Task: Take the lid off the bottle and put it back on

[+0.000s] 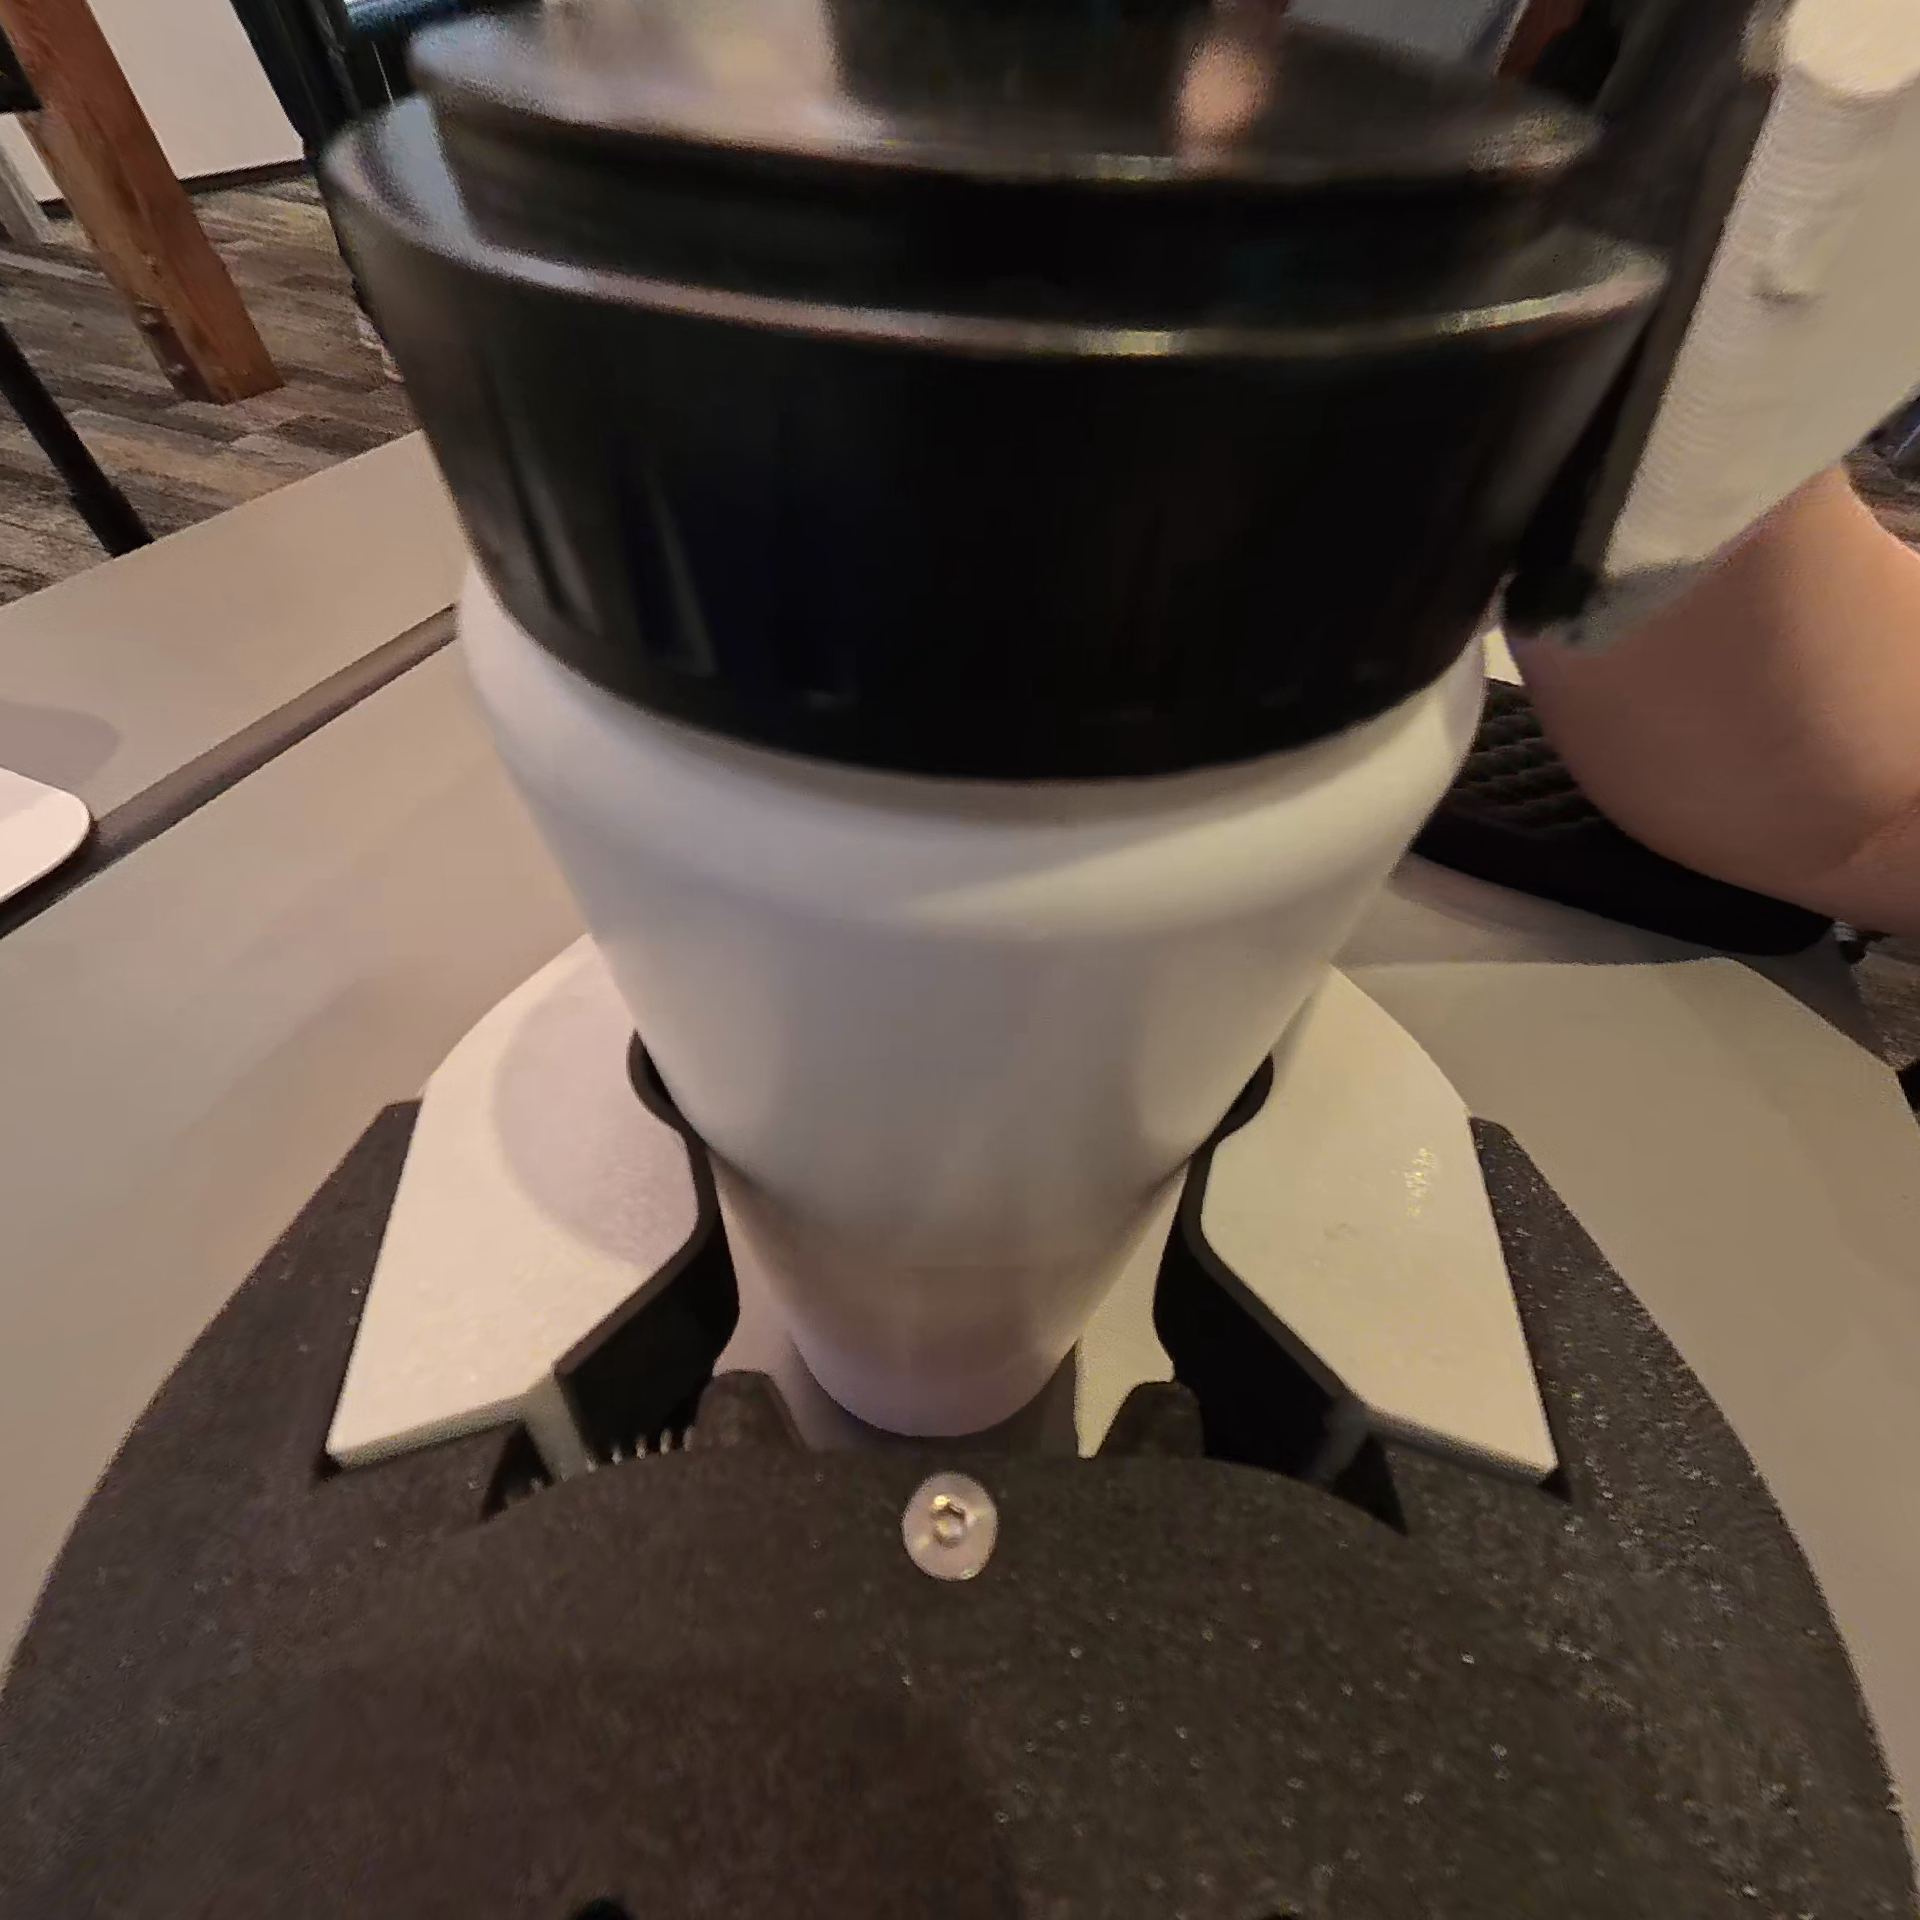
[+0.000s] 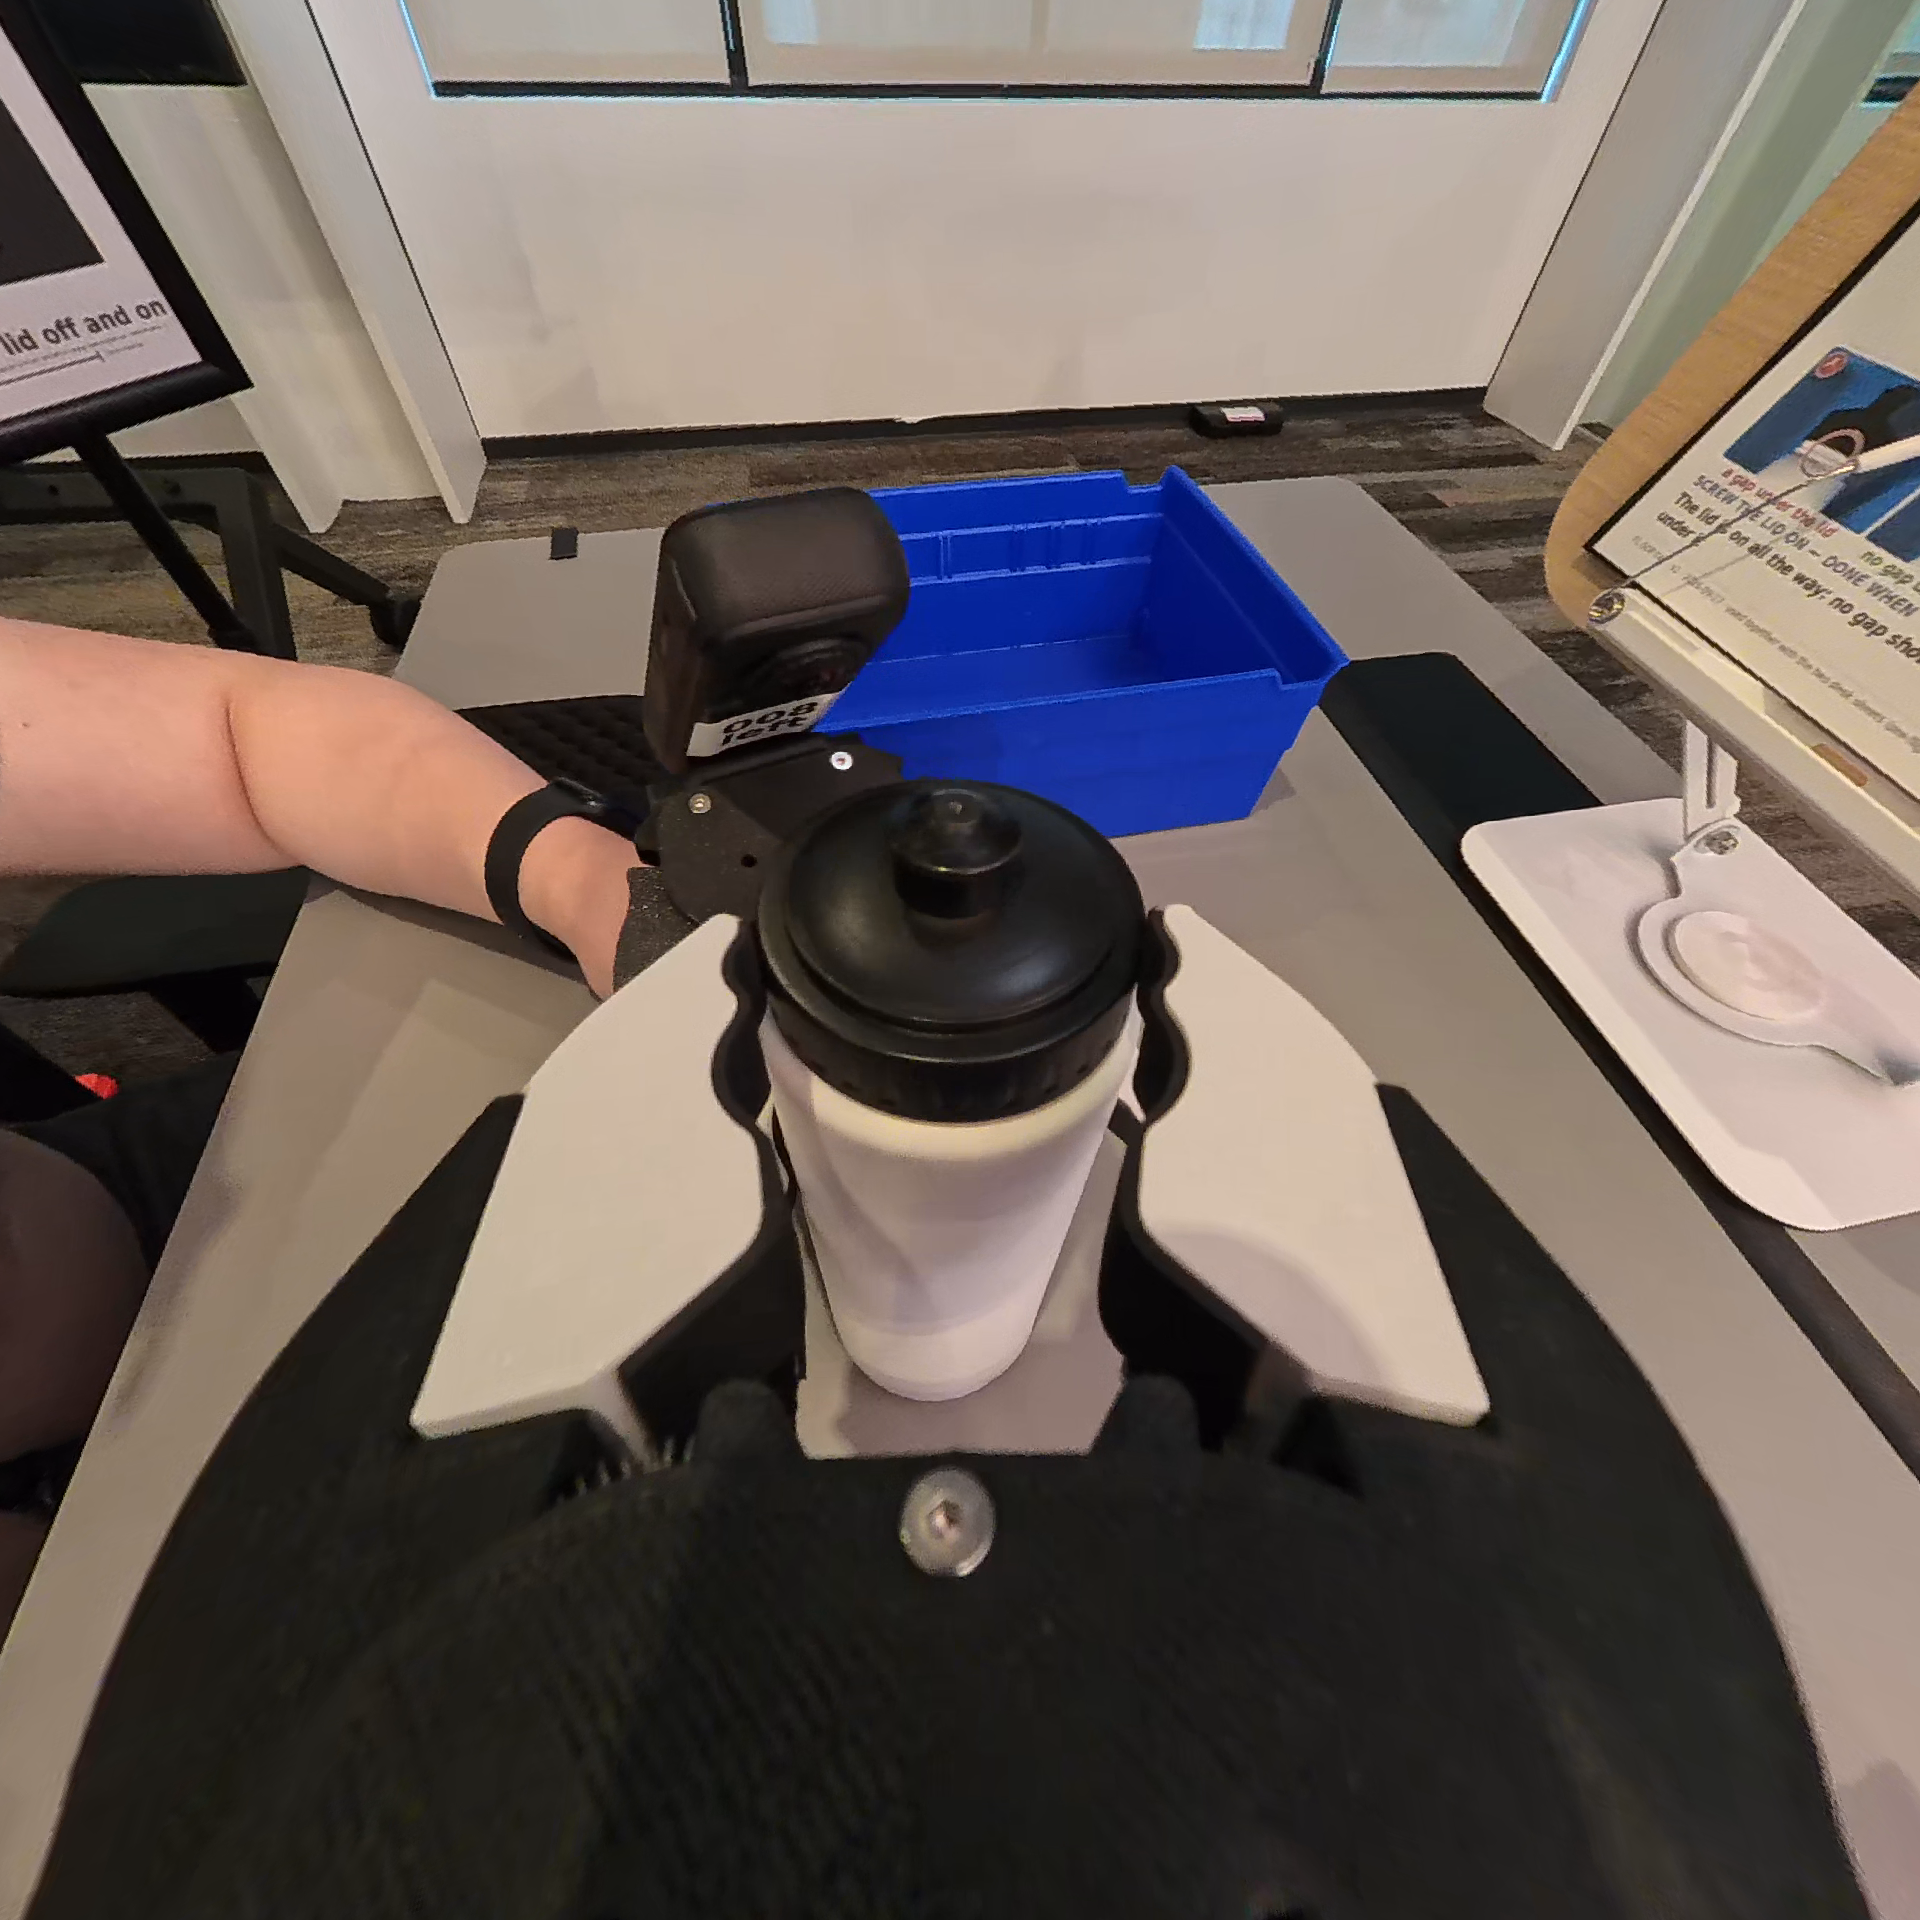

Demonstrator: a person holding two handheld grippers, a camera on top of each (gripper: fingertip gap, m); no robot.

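A white bottle (image 2: 935,1247) with a black screw lid (image 2: 935,935) stands upright on the grey table (image 2: 1382,914). My right gripper (image 2: 945,987) is shut on the lid, its black pads pressed against both sides. In the left wrist view the bottle (image 1: 935,1039) fills the frame with the lid (image 1: 987,520) on top. My left gripper (image 1: 951,1091) is shut on the bottle's white body, low down. One white finger of the right gripper (image 1: 1766,312) shows beside the lid. The left gripper's camera (image 2: 774,613) shows behind the bottle.
An empty blue bin (image 2: 1091,665) sits just behind the bottle. A white stand (image 2: 1714,987) holding an instruction sheet (image 2: 1818,540) is at the right. A person's forearm (image 2: 260,758) reaches in from the left. A framed sign (image 2: 83,260) stands at far left.
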